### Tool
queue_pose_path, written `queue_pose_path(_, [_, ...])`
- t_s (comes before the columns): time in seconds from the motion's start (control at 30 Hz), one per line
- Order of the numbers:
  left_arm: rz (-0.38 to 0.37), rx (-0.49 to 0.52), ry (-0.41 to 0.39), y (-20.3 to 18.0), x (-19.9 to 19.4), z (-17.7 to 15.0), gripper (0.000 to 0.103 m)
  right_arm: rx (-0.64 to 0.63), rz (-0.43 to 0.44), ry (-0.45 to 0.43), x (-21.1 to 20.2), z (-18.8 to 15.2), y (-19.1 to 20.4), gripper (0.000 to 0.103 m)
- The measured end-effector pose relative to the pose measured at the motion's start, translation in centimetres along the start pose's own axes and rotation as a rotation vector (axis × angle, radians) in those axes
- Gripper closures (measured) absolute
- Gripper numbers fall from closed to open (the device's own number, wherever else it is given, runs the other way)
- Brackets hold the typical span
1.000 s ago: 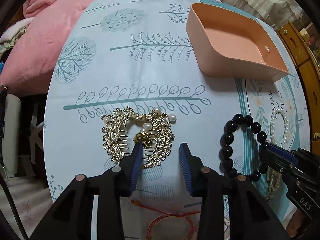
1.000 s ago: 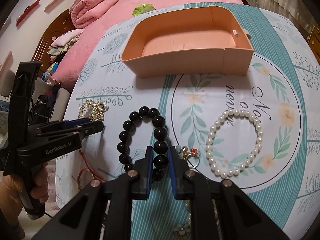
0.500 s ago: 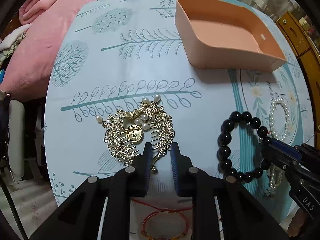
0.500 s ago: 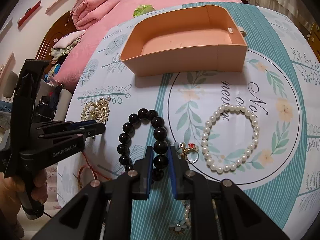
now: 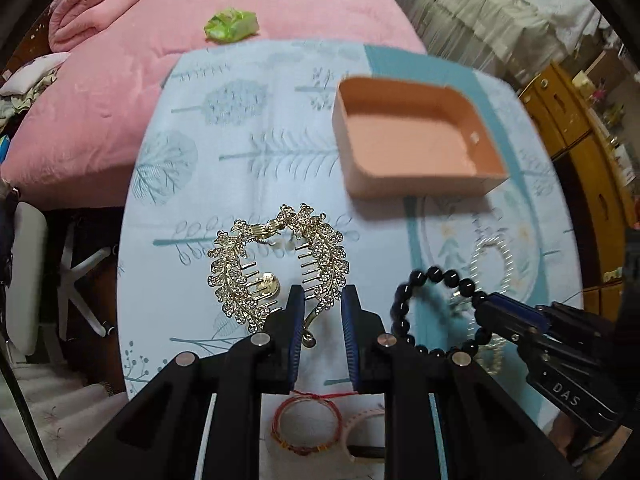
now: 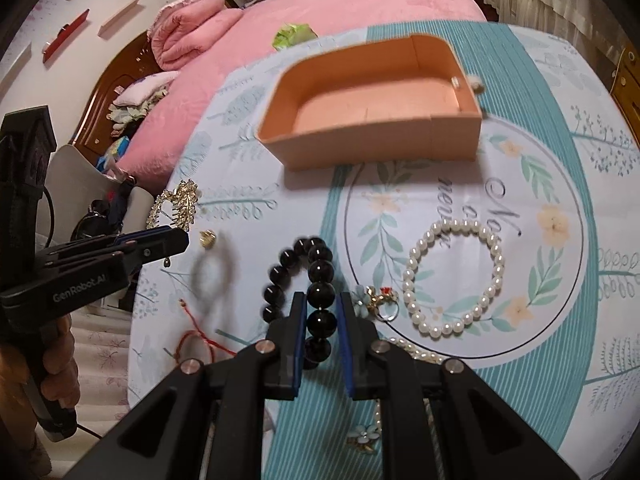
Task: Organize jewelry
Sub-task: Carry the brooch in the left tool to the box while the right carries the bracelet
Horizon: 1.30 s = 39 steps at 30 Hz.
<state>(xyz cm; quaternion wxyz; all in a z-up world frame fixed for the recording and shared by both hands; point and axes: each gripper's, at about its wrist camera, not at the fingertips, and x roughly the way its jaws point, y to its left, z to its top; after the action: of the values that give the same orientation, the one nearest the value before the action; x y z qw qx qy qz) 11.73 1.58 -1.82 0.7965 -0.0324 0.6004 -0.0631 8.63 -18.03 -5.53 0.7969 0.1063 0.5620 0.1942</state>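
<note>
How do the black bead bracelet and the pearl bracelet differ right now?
The black bead bracelet has large dark glossy beads; the pearl bracelet has small white ones. The black one is pinched in the right gripper and lifted, with a shadow beneath; the pearl one lies flat on the tablecloth. Both are closed bead loops.

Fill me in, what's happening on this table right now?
A person is sorting jewelry with two handheld grippers. The left gripper is clamped on the gold leaf hair clip and has it lifted off the cloth. The right gripper is clamped on the black bead bracelet, also raised. The pink tray ahead is empty. The pearl bracelet, a ring and a red string bracelet lie on the tablecloth.
</note>
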Motion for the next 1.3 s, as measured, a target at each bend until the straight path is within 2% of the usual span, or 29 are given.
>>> queue_pose_path(0.27, [-0.06, 0.038, -0.074, -1.9, -5.9, 4.6, 0.087, 0.004, 0.042, -0.087, -4.6, 3.5, 0.3, 0.088])
queue_pose_path(0.43, [-0.06, 0.103, -0.127, -4.5, -7.3, 7.7, 0.087, 0.002, 0.061, -0.151, -7.2, 7.0, -0.1, 0.088])
queue_pose_path(0.6, [-0.058, 0.144, -0.142, -7.1, -5.6, 10.0, 0.087, -0.007, 0.03, -0.21, -8.6, 10.6, -0.3, 0.088])
queue_pose_path(0.73, [-0.039, 0.168, -0.147, -8.5, -3.5, 11.1, 0.087, 0.003, 0.011, -0.219, -7.7, 13.6, -0.9, 0.088])
queue_pose_path(0.93, [-0.028, 0.163, -0.114, -9.1, 0.3, 11.9, 0.087, 0.024, -0.012, -0.165, -4.0, 16.5, -2.5, 0.088])
queue_pose_path(1.03, [-0.012, 0.152, -0.083, -9.3, 2.8, 12.3, 0.087, 0.032, -0.073, -0.121, -1.5, 17.3, -3.9, 0.088])
queue_pose_path(1.17, [-0.001, 0.151, -0.049, -9.8, 5.3, 12.3, 0.087, 0.004, -0.204, -0.026, 1.5, 17.3, -5.1, 0.088])
queue_pose_path(1.3, [-0.003, 0.158, -0.038, -10.4, 6.6, 12.5, 0.087, 0.019, -0.201, -0.03, 1.3, 16.4, -6.4, 0.083])
